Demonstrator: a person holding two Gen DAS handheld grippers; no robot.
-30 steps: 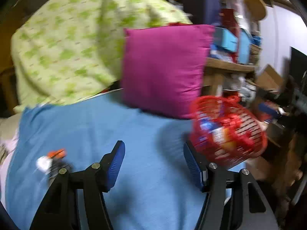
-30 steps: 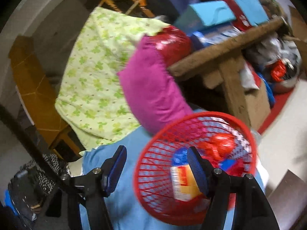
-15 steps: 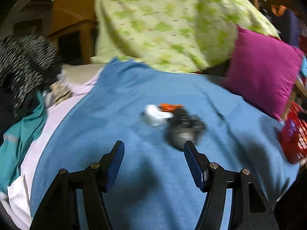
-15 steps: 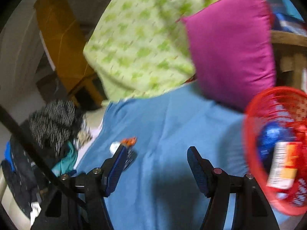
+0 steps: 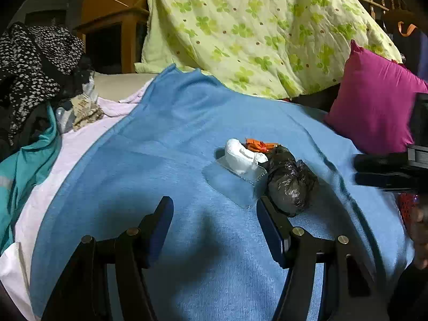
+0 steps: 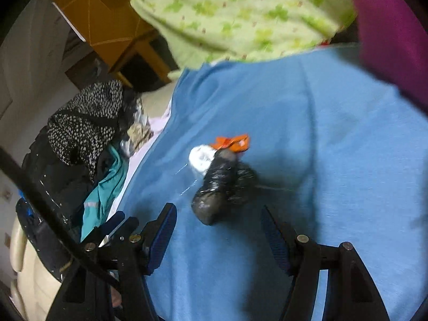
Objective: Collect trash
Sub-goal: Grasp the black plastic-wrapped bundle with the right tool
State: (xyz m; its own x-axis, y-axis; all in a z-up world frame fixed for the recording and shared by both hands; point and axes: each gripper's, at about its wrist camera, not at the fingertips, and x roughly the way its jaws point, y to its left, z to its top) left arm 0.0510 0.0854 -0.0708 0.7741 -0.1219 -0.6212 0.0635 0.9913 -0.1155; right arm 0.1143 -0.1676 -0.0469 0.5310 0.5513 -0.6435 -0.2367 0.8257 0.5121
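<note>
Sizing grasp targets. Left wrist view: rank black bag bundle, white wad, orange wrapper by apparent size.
1. black bag bundle, though nearest the camera
2. white wad
3. orange wrapper, partly hidden behind the others

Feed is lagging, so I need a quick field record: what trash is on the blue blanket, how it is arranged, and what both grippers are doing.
surface: blue blanket
trash: black bag, white wad, orange wrapper, clear plastic
arrangement: one cluster; wad on the plastic, bag beside it, wrapper behind
left gripper: open, empty, just short of the plastic
right gripper: open, empty, facing the bag
red basket: sliver at right edge
</note>
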